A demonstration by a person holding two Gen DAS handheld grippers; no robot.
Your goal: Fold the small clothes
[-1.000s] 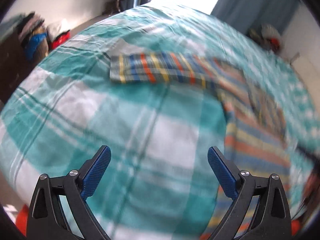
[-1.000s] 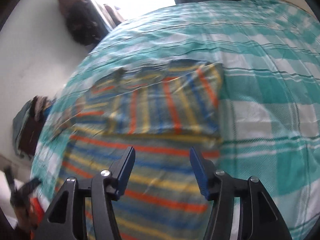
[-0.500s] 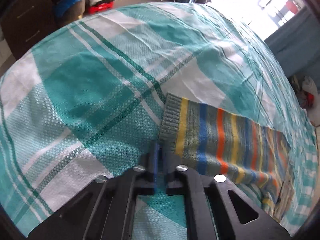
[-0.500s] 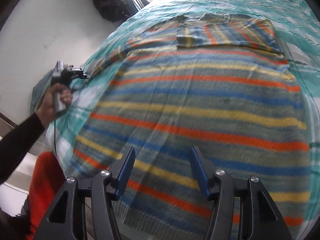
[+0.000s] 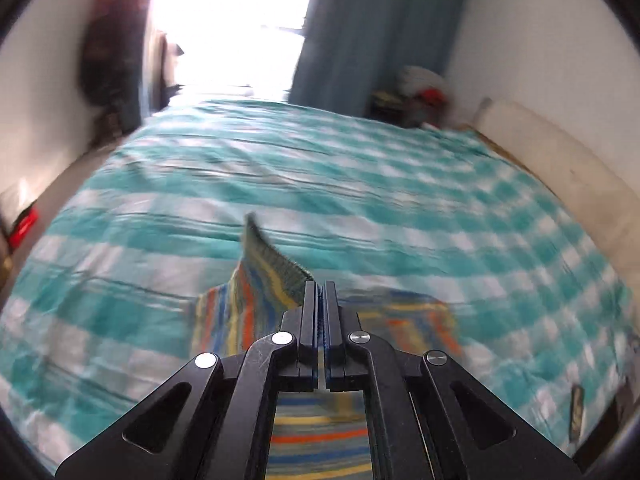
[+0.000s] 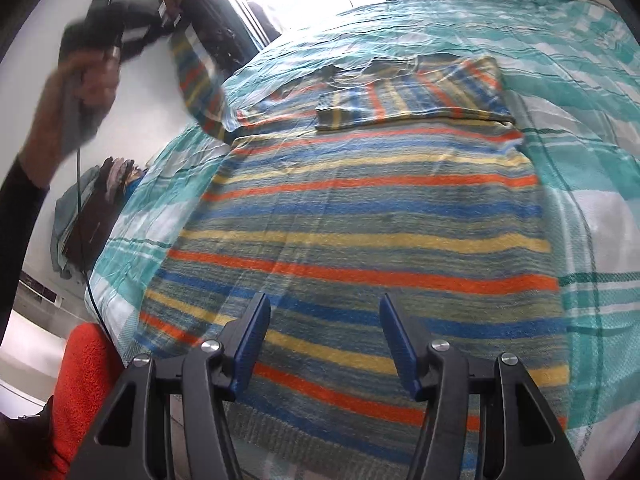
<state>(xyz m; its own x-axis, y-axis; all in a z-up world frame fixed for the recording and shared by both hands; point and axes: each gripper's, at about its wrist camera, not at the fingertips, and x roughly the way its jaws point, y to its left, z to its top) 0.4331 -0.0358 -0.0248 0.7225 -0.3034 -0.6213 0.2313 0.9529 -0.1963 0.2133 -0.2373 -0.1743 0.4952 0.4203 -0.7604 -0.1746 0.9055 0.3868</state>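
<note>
A striped sweater (image 6: 360, 220) in blue, orange, yellow and grey lies flat on the teal checked bed (image 6: 592, 128). Its right sleeve (image 6: 412, 100) is folded across the chest. My left gripper (image 5: 319, 292) is shut on the cuff of the left sleeve (image 5: 272, 264) and holds it lifted above the bed; it also shows in the right wrist view (image 6: 120, 40), raised at the upper left with the sleeve (image 6: 196, 76) hanging from it. My right gripper (image 6: 324, 344) is open and empty above the sweater's hem.
A blue curtain (image 5: 372, 32) and a bright window (image 5: 232, 24) stand beyond the bed's far edge. A pile of clothes (image 6: 100, 200) sits on dark furniture left of the bed. A red fleece item (image 6: 80, 392) is at the lower left.
My left gripper has lifted the sleeve cuff off the bed and swung it upward. My right gripper has stayed open over the hem.
</note>
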